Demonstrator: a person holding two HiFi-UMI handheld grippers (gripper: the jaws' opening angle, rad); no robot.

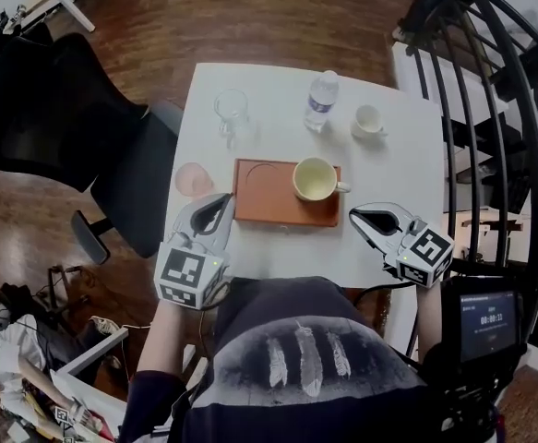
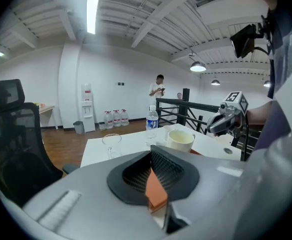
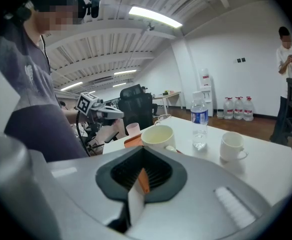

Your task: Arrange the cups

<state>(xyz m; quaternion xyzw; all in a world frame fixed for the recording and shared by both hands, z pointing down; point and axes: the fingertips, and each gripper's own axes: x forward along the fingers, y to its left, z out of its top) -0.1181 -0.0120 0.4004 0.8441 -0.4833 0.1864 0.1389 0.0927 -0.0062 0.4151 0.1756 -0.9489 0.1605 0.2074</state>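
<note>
The jaws of both grippers are closed together with nothing between them: the left gripper (image 1: 221,207) hovers at the lower left of the white table (image 1: 278,257), its tip just beside the left end of the orange tray (image 1: 267,197), and the right gripper (image 1: 363,217) sits at the lower right, near the tray's right end but apart from it. A cream cup (image 1: 315,179) stands upright on the right half of the tray, handle pointing right; the tray's left half is bare and shows a round recess. Toward the top of the table, from left to right, stand a clear glass (image 1: 232,109), a water bottle (image 1: 321,100) with a blue label and a small white cup (image 1: 368,121). A pink cup (image 1: 193,179) sits at the table's left edge, just left of the tray. A black office chair (image 1: 65,127) stands left of the table
</note>
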